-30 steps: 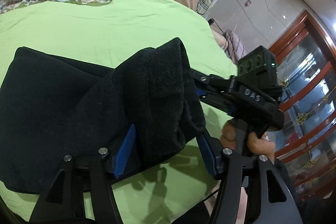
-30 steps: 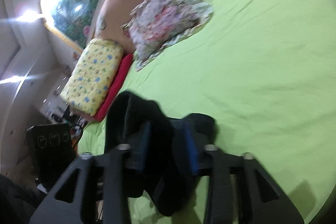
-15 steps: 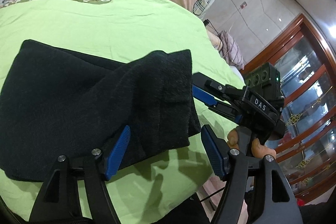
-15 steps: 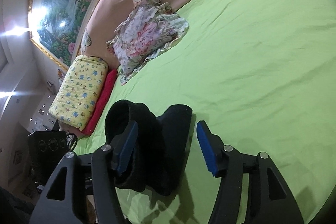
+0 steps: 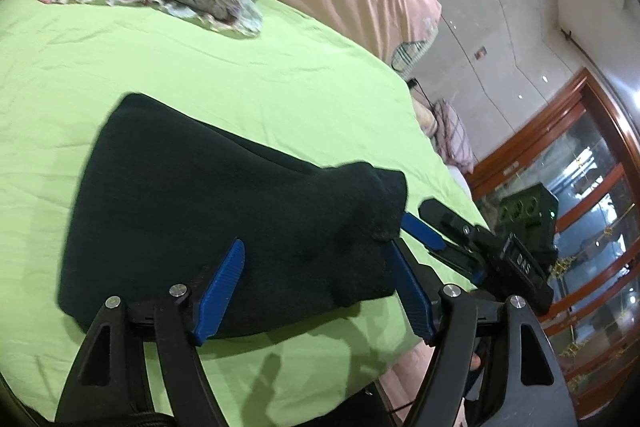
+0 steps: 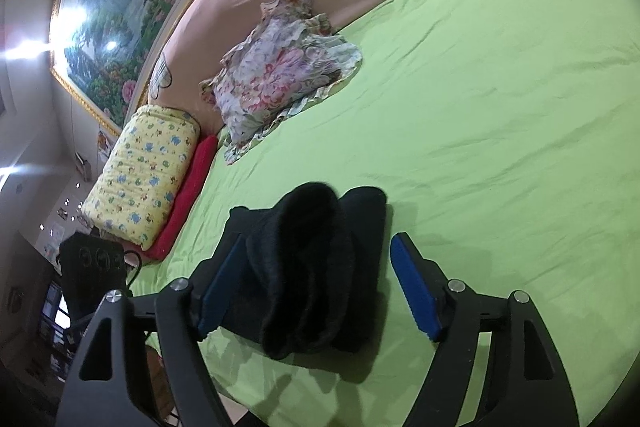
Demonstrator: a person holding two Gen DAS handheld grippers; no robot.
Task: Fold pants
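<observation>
Right gripper [image 5: 424,227] housing lettering: "DAS".

My pants [image 5: 224,223] lie folded on the bed [image 5: 200,67] near its front edge. Behind the pants sits a pillow [image 6: 276,75]; left of the pants, at the bed's side, a cushion [image 6: 144,167].

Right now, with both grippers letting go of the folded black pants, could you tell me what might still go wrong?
1. The folded black pants lie close to the edge of the green sheet; a nudge could drag them off the bed.
2. The left gripper and the right gripper are opening, yet the fabric sits between their blue pads, so backing away could snag it.
3. The end facing the right gripper bulges in loose layers and may spring open.
</observation>
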